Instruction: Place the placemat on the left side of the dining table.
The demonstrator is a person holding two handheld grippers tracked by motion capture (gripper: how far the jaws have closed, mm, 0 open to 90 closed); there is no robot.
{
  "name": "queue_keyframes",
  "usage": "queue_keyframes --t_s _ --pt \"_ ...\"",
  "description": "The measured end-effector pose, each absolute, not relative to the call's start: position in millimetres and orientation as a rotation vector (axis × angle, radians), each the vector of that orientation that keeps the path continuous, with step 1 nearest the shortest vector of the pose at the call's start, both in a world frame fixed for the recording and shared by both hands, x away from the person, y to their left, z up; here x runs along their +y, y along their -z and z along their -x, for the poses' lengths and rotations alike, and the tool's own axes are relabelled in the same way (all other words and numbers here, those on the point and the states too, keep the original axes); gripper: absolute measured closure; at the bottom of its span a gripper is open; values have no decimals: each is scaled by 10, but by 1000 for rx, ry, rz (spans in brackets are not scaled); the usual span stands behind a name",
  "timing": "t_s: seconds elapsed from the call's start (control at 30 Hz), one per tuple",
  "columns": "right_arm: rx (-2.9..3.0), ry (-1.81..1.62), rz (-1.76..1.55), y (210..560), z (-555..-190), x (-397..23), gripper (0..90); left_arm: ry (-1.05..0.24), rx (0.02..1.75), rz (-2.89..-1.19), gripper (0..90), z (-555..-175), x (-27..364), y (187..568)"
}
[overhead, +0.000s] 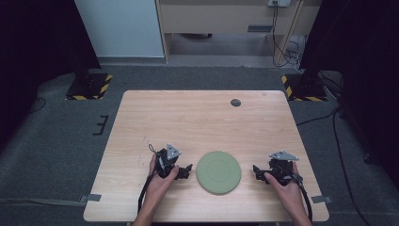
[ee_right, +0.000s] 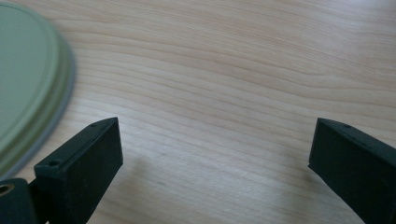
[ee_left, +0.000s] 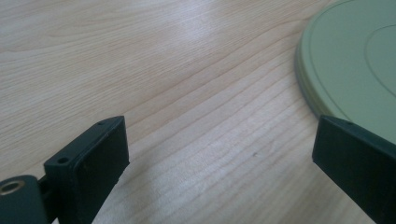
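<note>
A round pale green plate [overhead: 219,172] lies flat on the wooden table [overhead: 197,117], near its front edge. My left gripper [overhead: 187,170] rests just left of the plate, held by a hand, jaws wide apart with only bare wood between them. In the left gripper view the plate [ee_left: 355,60] fills the upper right, its rim close to the right jaw. My right gripper [overhead: 257,171] sits just right of the plate, also open and empty. The right gripper view shows the plate [ee_right: 28,79] at the left, beside the left jaw.
A small dark round grommet [overhead: 235,102] sits in the tabletop toward the far right. Two stand bases with yellow-black stripes [overhead: 89,85] [overhead: 303,87] rest on the grey floor beyond the table's far corners. Cables trail on the floor at the right.
</note>
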State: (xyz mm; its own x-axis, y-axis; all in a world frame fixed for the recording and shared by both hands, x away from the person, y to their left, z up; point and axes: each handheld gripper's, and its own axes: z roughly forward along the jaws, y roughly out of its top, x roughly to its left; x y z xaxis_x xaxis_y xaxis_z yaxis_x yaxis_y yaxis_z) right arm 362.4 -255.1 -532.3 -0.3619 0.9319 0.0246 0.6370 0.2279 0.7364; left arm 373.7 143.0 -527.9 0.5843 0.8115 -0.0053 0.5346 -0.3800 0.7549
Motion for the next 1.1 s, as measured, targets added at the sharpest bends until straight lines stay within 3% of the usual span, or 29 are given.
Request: queue_keyframes --t_s 0.57,1.1 --pt "2185 -1033 -1285 5225 -3384 -2396 44 -476 939 -2138 29 -3324 1275 5261" --pt "2259 -1064 -1185 5217 -3244 -2094 45 -473 854 -2140 26 -3249 1038 5231"
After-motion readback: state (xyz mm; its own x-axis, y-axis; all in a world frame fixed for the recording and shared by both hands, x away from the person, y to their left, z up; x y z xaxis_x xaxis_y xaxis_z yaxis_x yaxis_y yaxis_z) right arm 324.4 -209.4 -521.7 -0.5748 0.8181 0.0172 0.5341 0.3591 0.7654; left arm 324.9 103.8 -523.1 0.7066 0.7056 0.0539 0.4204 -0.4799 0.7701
